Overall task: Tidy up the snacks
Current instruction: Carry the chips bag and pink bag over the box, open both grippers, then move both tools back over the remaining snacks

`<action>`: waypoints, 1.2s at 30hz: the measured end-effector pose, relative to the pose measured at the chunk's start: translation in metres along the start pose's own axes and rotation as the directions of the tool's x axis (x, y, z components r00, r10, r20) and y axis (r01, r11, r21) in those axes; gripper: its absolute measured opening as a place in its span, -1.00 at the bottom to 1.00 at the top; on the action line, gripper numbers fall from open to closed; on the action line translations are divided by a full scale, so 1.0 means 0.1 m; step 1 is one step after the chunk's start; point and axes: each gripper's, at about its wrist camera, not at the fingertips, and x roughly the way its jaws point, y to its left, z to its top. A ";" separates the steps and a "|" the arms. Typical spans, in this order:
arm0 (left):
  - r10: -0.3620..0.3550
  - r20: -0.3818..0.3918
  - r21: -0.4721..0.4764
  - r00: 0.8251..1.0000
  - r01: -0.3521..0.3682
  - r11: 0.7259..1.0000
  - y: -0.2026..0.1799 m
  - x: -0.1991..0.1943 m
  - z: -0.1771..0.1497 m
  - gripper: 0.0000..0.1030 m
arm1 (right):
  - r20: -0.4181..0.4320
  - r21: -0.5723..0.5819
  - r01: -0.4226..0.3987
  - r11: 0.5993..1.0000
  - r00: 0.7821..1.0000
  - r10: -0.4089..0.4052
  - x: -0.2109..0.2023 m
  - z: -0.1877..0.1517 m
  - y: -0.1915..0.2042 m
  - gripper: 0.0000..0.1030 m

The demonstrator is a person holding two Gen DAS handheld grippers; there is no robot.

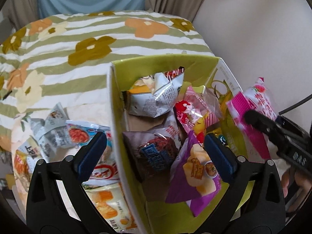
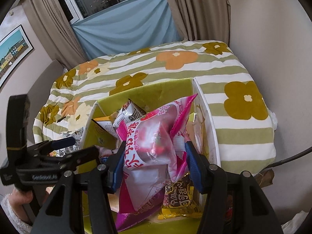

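Note:
A cardboard box (image 1: pixel 115 117) with a green lining stands on the bed and holds several snack packets: a white one (image 1: pixel 156 99), a dark one (image 1: pixel 156 152) and a purple one (image 1: pixel 195 171). My left gripper (image 1: pixel 156 154) is open wide and straddles the box's left wall, one finger outside and one inside, gripping nothing. My right gripper (image 2: pixel 155 165) is shut on a pink strawberry snack packet (image 2: pixel 154 140) and holds it over the box (image 2: pixel 204 117). The left wrist view shows that packet (image 1: pixel 253 105) at the box's right side. The left gripper (image 2: pixel 76 148) shows at the left of the right wrist view.
Several loose snack packets (image 1: pixel 58 134) lie on the flowered bedspread (image 1: pixel 87 39) left of the box. A yellow packet (image 2: pixel 181 200) lies in the box's near corner. Curtains (image 2: pixel 195 9) and a wall stand behind and right of the bed; a cable (image 2: pixel 288 159) runs at the right.

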 end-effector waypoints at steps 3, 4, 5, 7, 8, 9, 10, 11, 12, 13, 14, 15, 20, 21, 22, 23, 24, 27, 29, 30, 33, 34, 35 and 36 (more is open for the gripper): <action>0.011 0.012 0.002 1.000 -0.011 1.000 0.04 -0.05 0.01 0.93 | -0.008 -0.004 0.004 1.000 1.000 -0.004 0.08 0.08 0.01 0.02; 0.013 0.013 0.003 1.000 -0.013 1.000 0.04 -0.06 0.02 0.92 | -0.014 -0.004 0.007 1.000 1.000 -0.007 0.13 0.12 0.01 0.02; 0.016 0.015 0.005 1.000 -0.016 1.000 0.05 -0.07 0.02 0.93 | -0.015 -0.004 0.009 1.000 1.000 -0.009 0.16 0.15 0.02 0.03; 0.022 0.016 0.008 1.000 -0.022 1.000 0.06 -0.08 0.02 0.92 | -0.018 -0.008 0.018 1.000 1.000 -0.018 0.22 0.20 0.04 0.05; 0.025 0.016 0.010 1.000 -0.025 1.000 0.06 -0.08 0.01 0.92 | -0.017 -0.011 0.027 1.000 0.999 -0.027 0.26 0.23 0.04 0.06; 0.030 0.016 0.012 0.999 -0.030 0.999 0.07 -0.09 0.01 0.92 | -0.015 -0.012 0.032 0.999 0.999 -0.033 0.29 0.25 0.05 0.07; 0.035 0.015 0.012 0.999 -0.035 0.999 0.07 -0.09 0.00 0.92 | -0.009 -0.011 0.036 0.999 0.999 -0.036 0.32 0.27 0.05 0.13; 0.036 0.014 0.013 0.999 -0.036 0.999 0.07 -0.08 0.00 0.92 | 0.005 -0.007 0.039 0.999 0.999 -0.039 0.33 0.28 0.06 0.31; 0.037 0.013 0.015 0.999 -0.037 0.999 0.07 -0.08 -0.02 0.92 | 0.015 -0.005 0.040 0.999 0.999 -0.040 0.33 0.28 0.06 0.45; 0.036 0.014 0.016 0.999 -0.036 0.999 0.06 -0.08 -0.03 0.92 | 0.020 -0.004 0.043 0.999 0.999 -0.043 0.32 0.28 0.07 0.75; 0.037 0.018 0.019 0.999 -0.037 0.999 0.06 -0.08 -0.05 0.92 | 0.029 -0.002 0.040 0.999 0.999 -0.040 0.30 0.27 0.08 0.82; 0.040 0.018 0.022 0.999 -0.040 0.999 0.05 -0.08 -0.06 0.92 | 0.034 -0.002 0.035 0.999 0.999 -0.035 0.29 0.26 0.08 0.84; 0.053 0.016 0.030 0.998 -0.054 0.998 0.02 -0.07 -0.13 0.92 | 0.034 -0.023 0.018 1.000 0.999 -0.017 0.23 0.12 0.09 0.89; 0.051 0.017 0.027 0.999 -0.052 0.998 0.01 -0.07 -0.13 0.92 | 0.035 -0.030 0.019 0.999 0.999 -0.018 0.22 0.10 0.09 0.91; 0.050 0.019 0.026 0.999 -0.051 0.998 0.00 -0.07 -0.13 0.92 | 0.037 -0.039 0.024 0.999 0.999 -0.023 0.20 0.07 0.09 0.94; 0.050 0.020 0.027 0.999 -0.051 0.998 0.00 -0.08 -0.14 0.92 | 0.036 -0.044 0.028 0.999 0.999 -0.026 0.19 0.05 0.09 0.95; 0.052 0.024 0.028 0.998 -0.053 0.998 -0.02 -0.09 -0.15 0.92 | 0.036 -0.047 0.027 0.999 0.999 -0.026 0.17 0.04 0.08 0.95; 0.056 0.038 0.035 0.998 -0.057 0.998 -0.05 -0.13 -0.13 0.92 | 0.048 -0.040 0.021 0.999 0.999 -0.019 0.10 0.02 0.08 0.95; 0.058 0.050 0.039 0.997 -0.060 0.997 -0.08 -0.19 -0.15 0.92 | 0.058 -0.036 0.017 0.999 0.998 -0.014 0.04 0.02 0.06 0.95; 0.059 0.057 0.041 0.997 -0.062 0.997 -0.10 -0.22 -0.15 0.92 | 0.061 -0.037 0.012 0.999 0.998 -0.010 0.01 0.02 0.06 0.95; 0.064 0.075 0.041 0.995 -0.068 0.997 -0.14 -0.32 -0.16 0.92 | 0.074 -0.043 0.011 0.999 0.997 -0.007 -0.10 0.03 0.06 0.95; 0.067 0.080 0.040 0.995 -0.070 0.997 -0.16 -0.36 -0.16 0.92 | 0.079 -0.047 0.010 0.999 0.997 -0.006 -0.14 0.03 0.06 0.95; 0.070 0.086 0.039 0.994 -0.074 0.997 -0.17 -0.40 -0.17 0.92 | 0.083 -0.051 0.008 0.999 0.997 -0.004 -0.19 0.04 0.07 0.95; 0.074 0.093 0.039 0.993 -0.078 0.996 -0.18 -0.44 -0.18 0.92 | 0.083 -0.054 0.007 0.999 0.997 -0.002 -0.22 0.04 0.07 0.95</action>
